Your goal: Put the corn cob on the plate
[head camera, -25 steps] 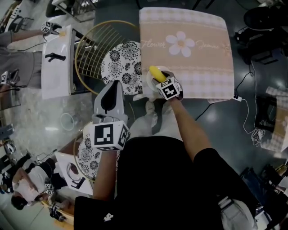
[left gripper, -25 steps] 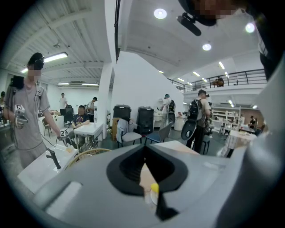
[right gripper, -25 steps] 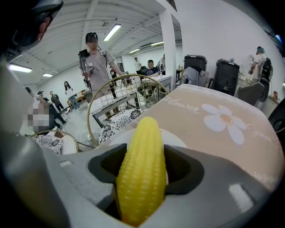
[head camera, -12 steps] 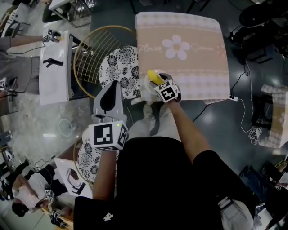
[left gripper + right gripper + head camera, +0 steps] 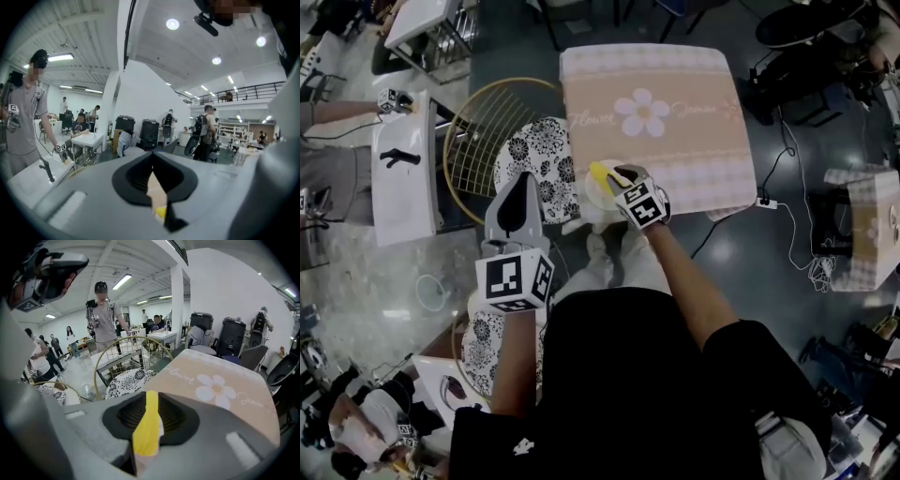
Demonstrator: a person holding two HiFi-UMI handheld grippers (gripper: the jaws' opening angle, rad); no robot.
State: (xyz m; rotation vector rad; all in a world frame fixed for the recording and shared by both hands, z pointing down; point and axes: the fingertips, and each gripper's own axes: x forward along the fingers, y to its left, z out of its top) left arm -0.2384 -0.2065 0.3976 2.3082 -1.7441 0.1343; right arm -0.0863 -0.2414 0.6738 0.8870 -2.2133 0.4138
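Note:
A yellow corn cob [image 5: 600, 174] sticks out of my right gripper [image 5: 617, 180] just over a small white plate [image 5: 587, 197] at the near left corner of the beige flower-print table [image 5: 675, 141]. The jaws are closing, with the cob [image 5: 146, 427] between them and the pads pressing its sides. In the right gripper view the table [image 5: 220, 380] lies well below the right gripper [image 5: 148, 405]. My left gripper [image 5: 522, 192] hangs to the left of the plate, above the floor. Its jaws [image 5: 154, 187] are shut on nothing.
A gold wire chair with a black-and-white floral cushion [image 5: 539, 155] stands left of the table. A white side table [image 5: 398, 178] is further left, and a second floral seat [image 5: 483, 342] is near my left arm. Cables [image 5: 787, 206] trail on the floor at right. Several people stand around.
The right gripper's jaws have closed around the corn cob, and gripper and cob have come up a little above the plate. The left gripper has barely shifted.

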